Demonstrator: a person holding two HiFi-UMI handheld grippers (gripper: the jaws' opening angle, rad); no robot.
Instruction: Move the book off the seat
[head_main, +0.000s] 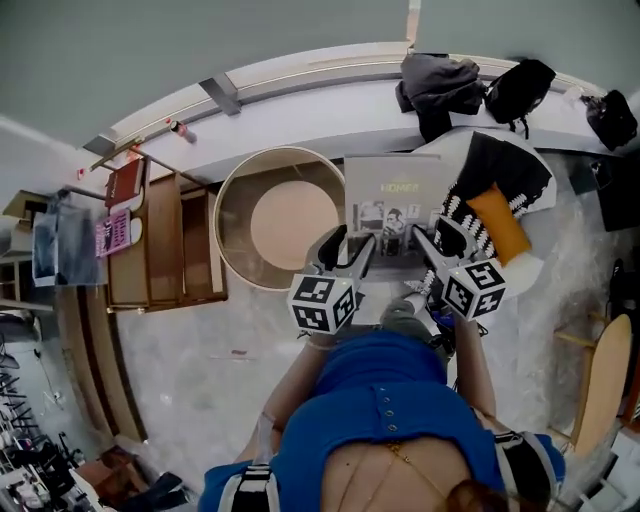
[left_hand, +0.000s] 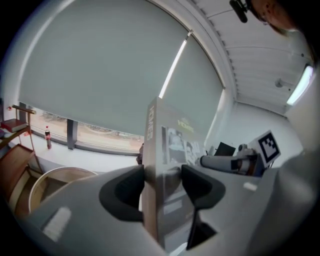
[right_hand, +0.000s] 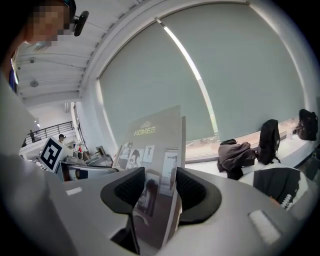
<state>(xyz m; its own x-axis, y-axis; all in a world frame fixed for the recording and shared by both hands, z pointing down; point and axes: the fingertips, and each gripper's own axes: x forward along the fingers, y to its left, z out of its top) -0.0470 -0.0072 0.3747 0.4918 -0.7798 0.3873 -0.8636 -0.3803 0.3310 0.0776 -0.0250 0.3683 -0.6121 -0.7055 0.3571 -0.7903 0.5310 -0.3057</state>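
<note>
A grey book (head_main: 392, 195) with small photos and the title "HOMES" on its cover is held up in the air between both grippers. My left gripper (head_main: 357, 247) is shut on its lower left edge, next to the spine (left_hand: 151, 150). My right gripper (head_main: 424, 243) is shut on its lower right edge, with the cover (right_hand: 150, 150) facing the camera. In the head view the book hangs above the gap between a round wooden stool (head_main: 283, 215) and a white seat (head_main: 528, 270). The seat carries a black garment (head_main: 500, 165) and an orange cushion (head_main: 497, 222).
A curved white window ledge (head_main: 300, 110) runs behind, with dark bags (head_main: 438, 85) on it. A wooden rack (head_main: 165, 245) stands left of the stool. A wooden piece (head_main: 600, 375) leans at the right. The person's blue top fills the lower head view.
</note>
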